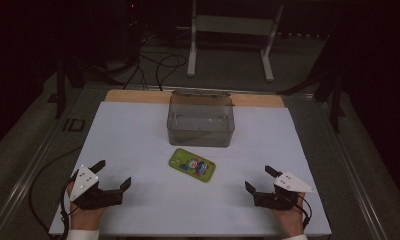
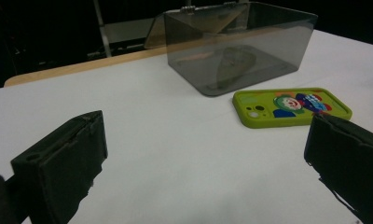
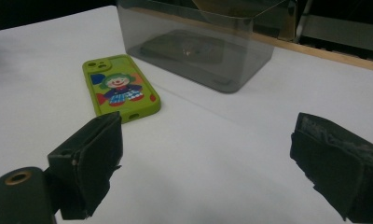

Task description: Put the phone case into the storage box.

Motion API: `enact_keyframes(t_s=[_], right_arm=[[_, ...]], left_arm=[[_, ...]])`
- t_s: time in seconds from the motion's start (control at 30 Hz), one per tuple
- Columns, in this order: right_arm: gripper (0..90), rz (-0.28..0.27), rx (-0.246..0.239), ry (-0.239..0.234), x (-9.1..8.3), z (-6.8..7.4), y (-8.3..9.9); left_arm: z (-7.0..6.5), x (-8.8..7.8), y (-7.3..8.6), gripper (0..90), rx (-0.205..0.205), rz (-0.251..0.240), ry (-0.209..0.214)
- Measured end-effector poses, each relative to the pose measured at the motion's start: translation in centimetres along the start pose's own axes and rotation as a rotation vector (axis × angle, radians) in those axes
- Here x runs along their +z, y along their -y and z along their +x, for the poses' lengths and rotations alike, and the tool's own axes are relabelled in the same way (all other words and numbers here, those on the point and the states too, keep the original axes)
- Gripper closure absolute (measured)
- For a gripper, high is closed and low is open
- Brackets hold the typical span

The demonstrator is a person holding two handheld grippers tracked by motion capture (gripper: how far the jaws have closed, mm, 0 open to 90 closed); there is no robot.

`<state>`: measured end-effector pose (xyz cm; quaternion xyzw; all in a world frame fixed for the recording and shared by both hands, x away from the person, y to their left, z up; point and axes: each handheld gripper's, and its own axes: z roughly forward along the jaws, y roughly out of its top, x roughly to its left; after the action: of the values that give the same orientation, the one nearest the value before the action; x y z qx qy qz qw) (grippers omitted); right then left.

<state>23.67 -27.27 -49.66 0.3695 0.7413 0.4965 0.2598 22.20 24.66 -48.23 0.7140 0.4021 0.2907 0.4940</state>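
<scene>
A green phone case (image 1: 192,164) printed with a cartoon clown lies flat, picture side up, near the middle of the white table (image 1: 138,130). It sits about midway between the two hands, which suits a reach from either side. Seen from the case, the left hand-held gripper (image 1: 114,175) rests at about eight o'clock and the right hand-held gripper (image 1: 259,179) at about four o'clock, both well apart from it. Each has its jaws spread wide with nothing between them, and each points inward toward the case; this reads as a ready stance ahead of a pick.

At twelve o'clock from the case, just beside its far edge but not touching, stands a clear smoky plastic box (image 1: 201,122). Its hinged lid (image 1: 200,93) is thrown back and stands up behind the far wall, leaving the top open toward the person, most likely so that something can be lowered straight in. The box holds no loose item; the dark shapes seen through its walls in the two gripper views look like reflections and moulding in its floor, though that cannot be told for certain.

The case looks light and thin, so a grip across its short sides seems the likely approach.
</scene>
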Motion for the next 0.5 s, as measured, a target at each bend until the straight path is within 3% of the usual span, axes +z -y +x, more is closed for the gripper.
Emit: enact_keyframes(t_s=[0.5], right_arm=[[9.3,-0.001,0.006,0.001,0.22,-0.11,0.06]], left_arm=[[-0.12,0.22,-0.22,0.0,0.002,0.006,-0.004]])
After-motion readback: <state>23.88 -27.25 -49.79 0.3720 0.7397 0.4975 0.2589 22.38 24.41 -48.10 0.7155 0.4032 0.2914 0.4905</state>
